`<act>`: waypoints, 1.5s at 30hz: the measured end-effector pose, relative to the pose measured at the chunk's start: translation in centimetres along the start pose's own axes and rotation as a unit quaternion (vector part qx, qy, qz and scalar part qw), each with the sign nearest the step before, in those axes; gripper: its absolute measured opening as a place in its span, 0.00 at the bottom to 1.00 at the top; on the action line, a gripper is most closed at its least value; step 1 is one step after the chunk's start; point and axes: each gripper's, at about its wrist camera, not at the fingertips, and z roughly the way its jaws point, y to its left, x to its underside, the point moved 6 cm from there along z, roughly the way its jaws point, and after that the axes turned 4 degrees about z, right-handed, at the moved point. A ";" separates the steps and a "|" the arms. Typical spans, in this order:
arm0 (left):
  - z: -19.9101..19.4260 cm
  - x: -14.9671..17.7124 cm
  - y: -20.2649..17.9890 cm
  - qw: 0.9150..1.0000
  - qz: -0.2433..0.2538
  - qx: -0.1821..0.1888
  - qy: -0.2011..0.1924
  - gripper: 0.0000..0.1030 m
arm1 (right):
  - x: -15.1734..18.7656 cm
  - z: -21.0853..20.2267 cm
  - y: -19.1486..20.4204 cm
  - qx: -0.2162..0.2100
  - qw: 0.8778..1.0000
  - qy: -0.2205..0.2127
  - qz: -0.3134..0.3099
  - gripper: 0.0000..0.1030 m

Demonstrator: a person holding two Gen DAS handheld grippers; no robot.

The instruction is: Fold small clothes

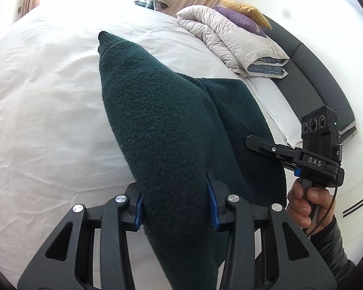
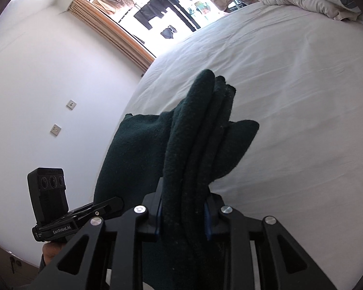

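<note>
A dark green knitted garment (image 1: 162, 125) hangs lifted above the white bed sheet (image 1: 48, 96). My left gripper (image 1: 176, 205) is shut on a thick bunch of its fabric, the blue pads pressing both sides. In the right wrist view the same green garment (image 2: 193, 145) rises in stacked folds from my right gripper (image 2: 182, 215), which is shut on those layers. The right gripper (image 1: 290, 154) also shows at the right of the left wrist view, held by a hand (image 1: 305, 203). The left gripper (image 2: 84, 217) shows at the lower left of the right wrist view.
A folded beige duvet (image 1: 232, 38) with purple and yellow pillows (image 1: 242, 19) lies at the bed's far right, beside a dark headboard (image 1: 309, 72). A window with curtains (image 2: 123, 33) is past the bed. A white wall (image 2: 36, 84) with two sockets is at left.
</note>
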 end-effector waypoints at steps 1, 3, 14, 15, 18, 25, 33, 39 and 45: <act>-1.0 0.7 0.8 1.000 0.000 -0.010 0.001 0.37 | 0.8 0.8 1.1 -0.005 1.000 0.007 -0.006 0.27; -2.4 2.1 2.3 1.000 -0.003 -0.028 0.003 0.37 | 2.5 2.6 2.5 -0.014 1.000 0.023 -0.007 0.27; -1.4 10.3 12.2 0.996 -0.090 -0.019 0.007 0.47 | 9.3 10.4 -0.8 -0.004 0.996 0.062 0.058 0.29; -1.4 10.7 12.4 0.996 -0.094 -0.014 -0.001 0.50 | 9.5 10.3 -1.4 -0.020 0.996 0.057 0.070 0.29; -0.9 10.8 11.9 0.996 -0.082 -0.014 -0.019 0.56 | 10.0 10.3 -2.1 -0.043 0.995 0.046 0.072 0.34; -2.7 11.0 10.4 0.993 -0.053 -0.086 -0.065 0.58 | 10.3 8.9 -2.3 -0.068 0.994 0.023 0.087 0.42; -11.8 10.4 1.7 0.922 0.069 -0.313 -0.217 0.94 | 10.9 0.2 2.3 0.107 0.986 -0.112 -0.060 0.75; -20.7 11.2 -4.2 0.832 0.099 -0.448 -0.311 1.00 | 10.4 -9.1 8.6 0.150 0.935 -0.294 -0.133 1.00; -24.7 11.1 -9.3 0.833 0.094 -0.447 -0.311 1.00 | 10.3 -17.3 16.2 0.189 0.871 -0.412 -0.192 1.00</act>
